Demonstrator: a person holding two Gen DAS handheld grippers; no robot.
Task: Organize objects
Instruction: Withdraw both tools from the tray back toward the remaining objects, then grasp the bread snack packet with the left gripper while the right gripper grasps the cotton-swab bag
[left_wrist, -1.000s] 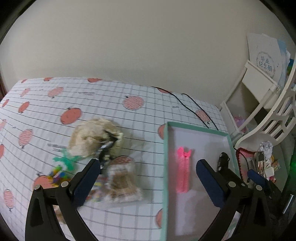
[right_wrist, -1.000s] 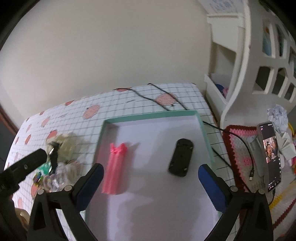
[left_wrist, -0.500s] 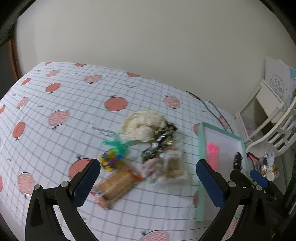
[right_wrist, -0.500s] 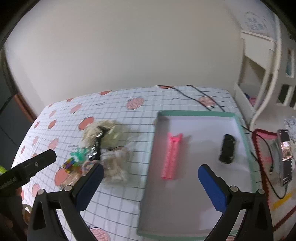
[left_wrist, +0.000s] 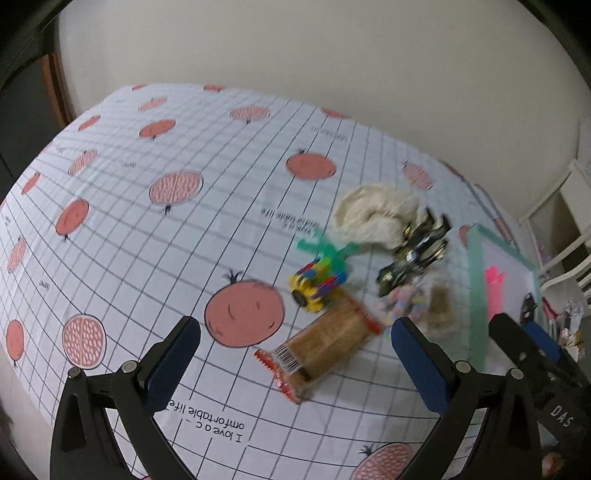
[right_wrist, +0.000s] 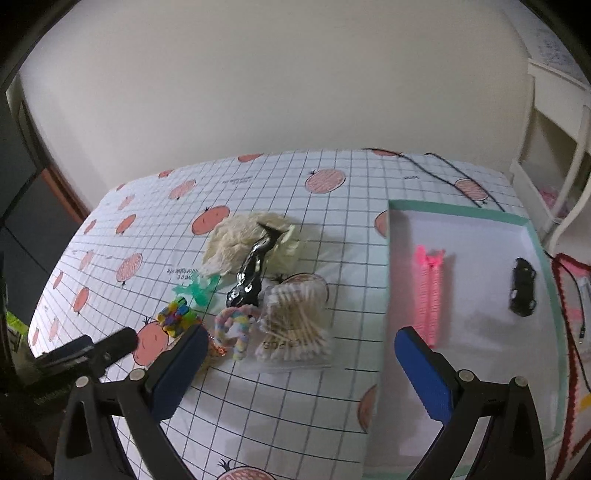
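A pile lies mid-table: a cream fluffy bundle (left_wrist: 373, 214) (right_wrist: 240, 240), a black shiny packet (left_wrist: 413, 258) (right_wrist: 251, 277), a green ribbon (left_wrist: 325, 251) (right_wrist: 195, 290), a multicoloured toy (left_wrist: 316, 288) (right_wrist: 177, 317), a biscuit packet (left_wrist: 325, 347), a pastel ring (right_wrist: 236, 328) and a bag of cotton swabs (right_wrist: 295, 325). The teal-rimmed tray (left_wrist: 476, 295) (right_wrist: 458, 212) at right holds a pink strip (right_wrist: 430, 291) and a small black object (right_wrist: 522, 288). My left gripper (left_wrist: 295, 328) hangs open near the biscuit packet. My right gripper (right_wrist: 301, 336) is open over the swab bag's near edge.
The table wears a white grid cloth with pomegranate prints (left_wrist: 243, 317). A black cable (right_wrist: 454, 173) runs along the far right corner. White shelving (right_wrist: 554, 155) stands beyond the right edge. The left half of the cloth is bare.
Both views have swung left and back from the tray. The pile now sits centred before both grippers, and the tray has slid to the right side. Both grippers stayed open.
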